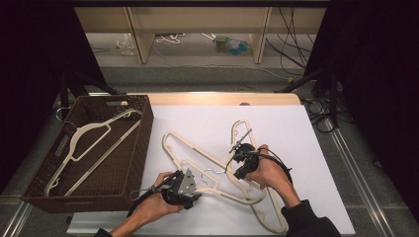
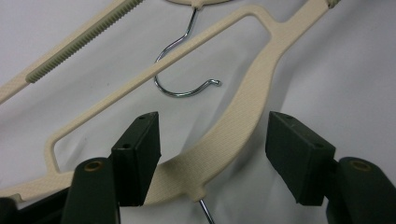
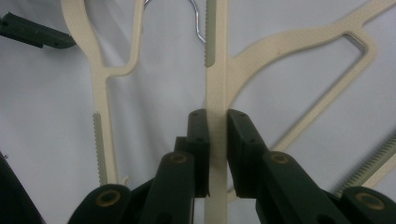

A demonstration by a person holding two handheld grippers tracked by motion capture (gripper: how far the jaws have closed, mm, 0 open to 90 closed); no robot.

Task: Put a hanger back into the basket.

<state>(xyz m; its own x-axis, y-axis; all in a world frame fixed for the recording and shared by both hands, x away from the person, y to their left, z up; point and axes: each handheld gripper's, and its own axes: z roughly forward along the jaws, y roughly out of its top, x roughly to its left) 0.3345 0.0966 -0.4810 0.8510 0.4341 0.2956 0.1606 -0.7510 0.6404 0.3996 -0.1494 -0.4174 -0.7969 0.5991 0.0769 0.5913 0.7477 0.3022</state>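
Left gripper view shows your left hand-held gripper (image 2: 212,158) open astride the cream plastic hanger (image 2: 243,107) on the white counter (image 2: 345,70); centre its shoulder before squeezing. Your right hand-held gripper (image 3: 217,140) is clamped on a second cream hanger's bar (image 3: 216,70); keep it steady.

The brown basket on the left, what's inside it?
One cream hanger lies inside the brown basket, slanting from the near left corner up toward the far right, with its hook end by the far rim. The basket's near wall hides the floor just behind it.
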